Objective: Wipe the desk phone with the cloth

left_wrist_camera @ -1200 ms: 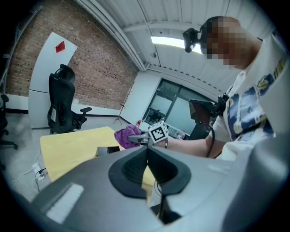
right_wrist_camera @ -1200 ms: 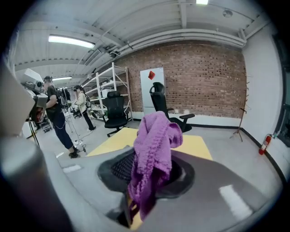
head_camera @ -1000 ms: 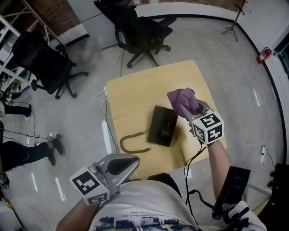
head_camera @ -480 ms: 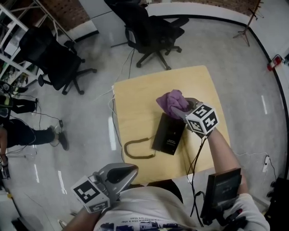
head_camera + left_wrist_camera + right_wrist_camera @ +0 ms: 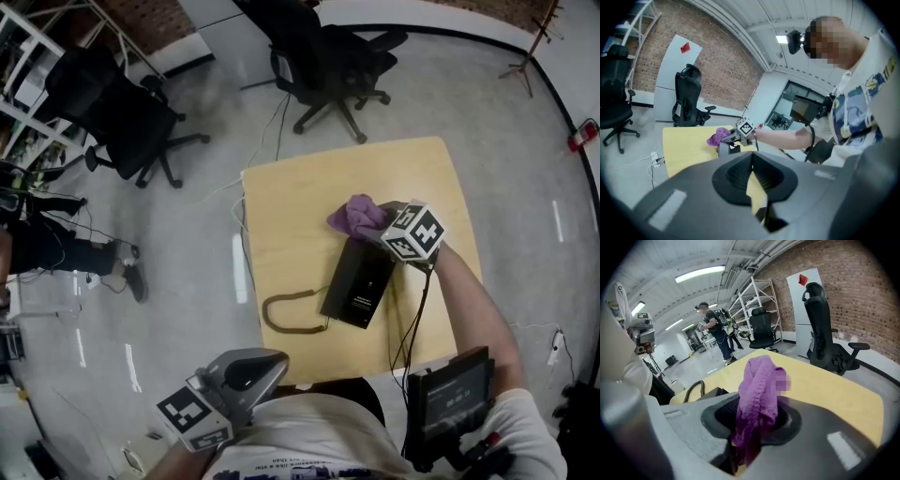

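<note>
The black desk phone (image 5: 358, 281) lies on the yellow table (image 5: 300, 202), its coiled cord (image 5: 291, 317) looping off to the left. My right gripper (image 5: 379, 232) is shut on the purple cloth (image 5: 354, 216), which rests at the phone's far end. In the right gripper view the cloth (image 5: 758, 385) hangs bunched between the jaws of the right gripper (image 5: 754, 423), with the phone (image 5: 711, 393) and cord (image 5: 693, 389) at the left. My left gripper (image 5: 246, 367) hangs off the table's near edge beside my body, shut and holding nothing. The left gripper view shows that gripper (image 5: 752, 180), the cloth (image 5: 716, 137) and the phone (image 5: 725, 149) far ahead.
Two black office chairs (image 5: 328, 52) (image 5: 117, 112) stand on the floor beyond the table. Cables (image 5: 246, 211) run off the table's left edge. A dark device (image 5: 448, 403) is strapped at my right arm. Shelving (image 5: 754, 301) and a person (image 5: 715, 329) are far off.
The right gripper has carried the cloth left and down, from beside the phone's far right corner onto its far end. The left gripper has stayed by my body.
</note>
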